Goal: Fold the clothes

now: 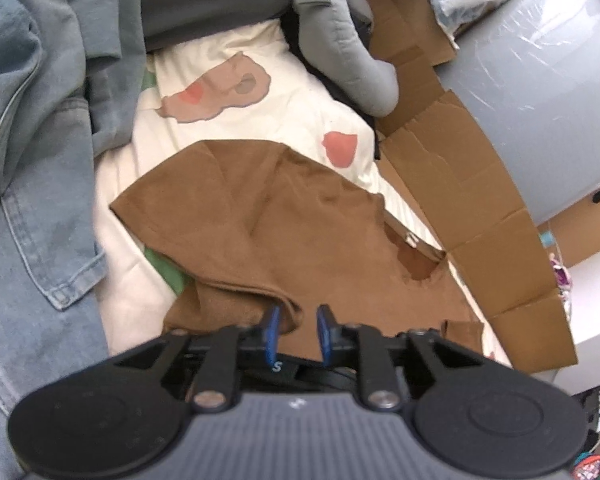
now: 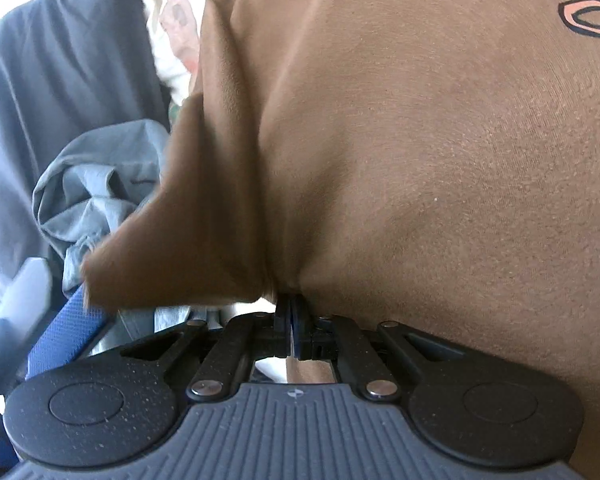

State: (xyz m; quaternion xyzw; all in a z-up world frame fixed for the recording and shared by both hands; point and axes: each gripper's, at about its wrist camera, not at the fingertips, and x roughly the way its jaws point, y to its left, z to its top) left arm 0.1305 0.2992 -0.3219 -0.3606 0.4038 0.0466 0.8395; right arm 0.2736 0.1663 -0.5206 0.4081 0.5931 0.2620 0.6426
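Bedsheet (image 1: 300,92): cream, under everything.
Brown shirt (image 1: 300,248): centre of left view, folded edge at six o'clock.
Right gripper (image 2: 291,312): clamped on shirt cloth.
Left gripper (image 1: 298,328): jaws narrowly parted, gripping nothing.
Risk: one-sided pull could skew the fold.

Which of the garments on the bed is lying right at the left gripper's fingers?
The brown T-shirt: its folded edge lies at the left gripper. The denim jeans and grey-green sweatshirt lie apart to the side.

Brown shirt (image 1: 300,232) matt soft knit; cardboard (image 1: 480,200) creased, matt.
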